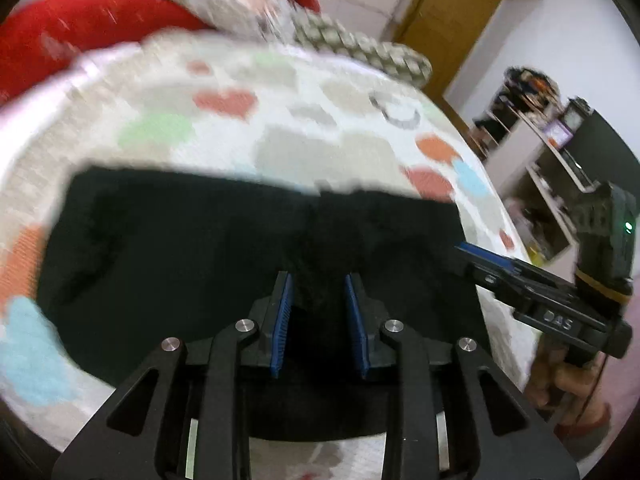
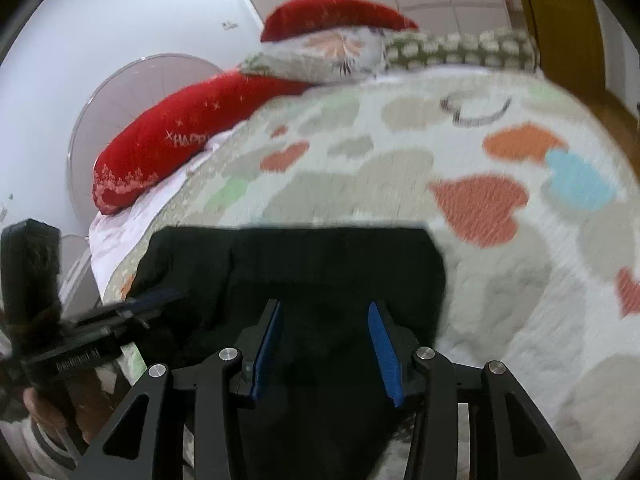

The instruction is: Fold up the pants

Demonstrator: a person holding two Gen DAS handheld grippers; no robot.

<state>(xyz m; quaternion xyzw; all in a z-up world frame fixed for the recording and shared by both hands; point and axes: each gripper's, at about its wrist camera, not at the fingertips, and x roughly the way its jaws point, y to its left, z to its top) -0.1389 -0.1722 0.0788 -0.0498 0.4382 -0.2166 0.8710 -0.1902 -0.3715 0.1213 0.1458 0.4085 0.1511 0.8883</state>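
Note:
The black pants (image 1: 224,240) lie spread on a bed with a heart-patterned blanket (image 1: 280,120). My left gripper (image 1: 319,278) hovers over their near middle, jaws apart, with a raised ridge of black cloth between the blue pads (image 1: 282,312). My right gripper (image 2: 325,306) is open over the pants (image 2: 320,256) near their right part; whether cloth touches its pads is unclear. The right gripper also shows in the left wrist view (image 1: 464,248) at the pants' right edge, and the left gripper in the right wrist view (image 2: 168,294) at their left edge.
Red pillows (image 2: 168,148) and a patterned pillow (image 2: 460,50) lie at the head of the bed. A brown door (image 1: 448,16) and cluttered shelves (image 1: 548,160) stand to the right of the bed. A round white fan (image 2: 132,92) stands against the left wall.

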